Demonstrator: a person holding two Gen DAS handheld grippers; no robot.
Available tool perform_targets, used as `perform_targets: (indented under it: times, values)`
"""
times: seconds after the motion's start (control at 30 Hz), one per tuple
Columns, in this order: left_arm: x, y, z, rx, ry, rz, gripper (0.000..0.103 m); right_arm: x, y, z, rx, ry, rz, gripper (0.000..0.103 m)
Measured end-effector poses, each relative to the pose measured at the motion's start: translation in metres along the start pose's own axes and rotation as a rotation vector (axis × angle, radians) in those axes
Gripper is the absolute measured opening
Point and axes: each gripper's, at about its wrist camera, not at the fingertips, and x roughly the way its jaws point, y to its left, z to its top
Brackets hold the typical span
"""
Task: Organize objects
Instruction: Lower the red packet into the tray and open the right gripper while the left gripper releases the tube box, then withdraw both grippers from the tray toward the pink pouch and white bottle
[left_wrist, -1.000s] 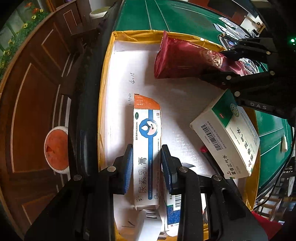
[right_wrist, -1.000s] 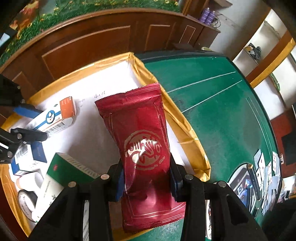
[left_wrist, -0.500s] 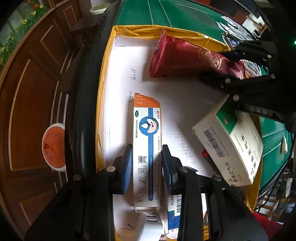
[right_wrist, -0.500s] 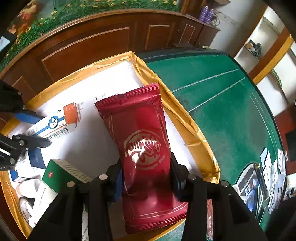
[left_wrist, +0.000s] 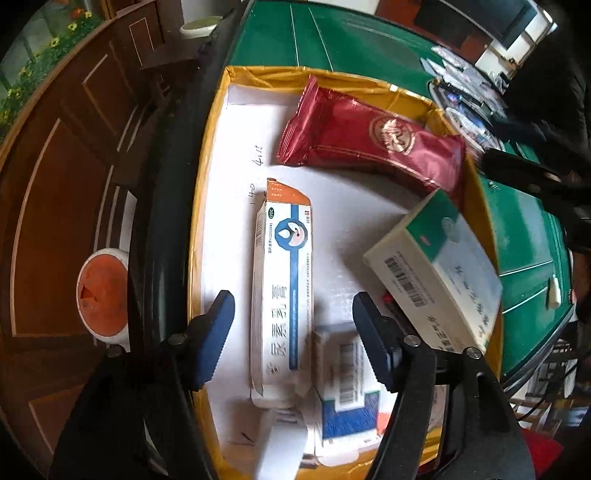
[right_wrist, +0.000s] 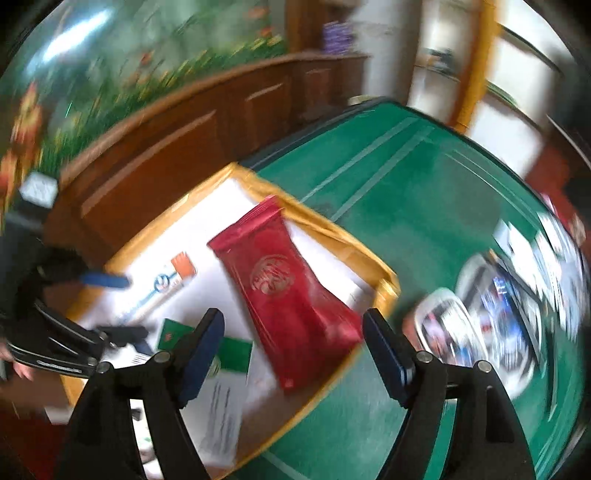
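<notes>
Looking down from the left wrist, the view is sharp and shows a yellow-walled tray (left_wrist: 207, 206) with a white floor, sitting on the green bench (left_wrist: 347, 40). The right wrist view is blurry, but only it shows the left tongs from the side, a dark frame with a blue pad at the tray's far edge.

The left tongs (left_wrist: 293, 341) hang over the tray with the jaws spread wide. The long white and blue box (left_wrist: 282, 280) lies flat between them, touching neither pad. A small blue and white box (left_wrist: 345, 384) lies just beside it, under the right-hand pad. A green and white box (left_wrist: 436, 273) leans tilted at the tray's right side.

The right tongs (right_wrist: 293, 349) are also open wide and hold nothing. The red packet (right_wrist: 284, 288) lies ahead of them, one end resting on the tray's yellow rim. In the left view, these tongs show only as a dark blur beyond the tray's right side.
</notes>
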Motion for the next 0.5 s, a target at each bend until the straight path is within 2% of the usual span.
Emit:
perform_targets:
  times: [0.1, 0.17, 0.4, 0.5]
  values:
    - [-0.014, -0.003, -0.008, -0.011, -0.027, -0.018, 0.069, -0.037, -0.023, -0.042, 0.246, -0.073, 0.004, 0.08]
    - [-0.021, -0.009, -0.01, -0.004, -0.037, -0.029, 0.069, -0.051, -0.032, -0.074, 0.356, -0.088, -0.009, 0.081]
    - [-0.037, -0.064, 0.008, 0.11, -0.068, -0.077, 0.069, -0.083, -0.06, -0.173, 0.565, -0.034, -0.114, 0.081]
    - [-0.034, -0.097, 0.02, 0.172, -0.055, -0.112, 0.069, -0.098, -0.073, -0.2, 0.63, -0.045, -0.158, 0.081]
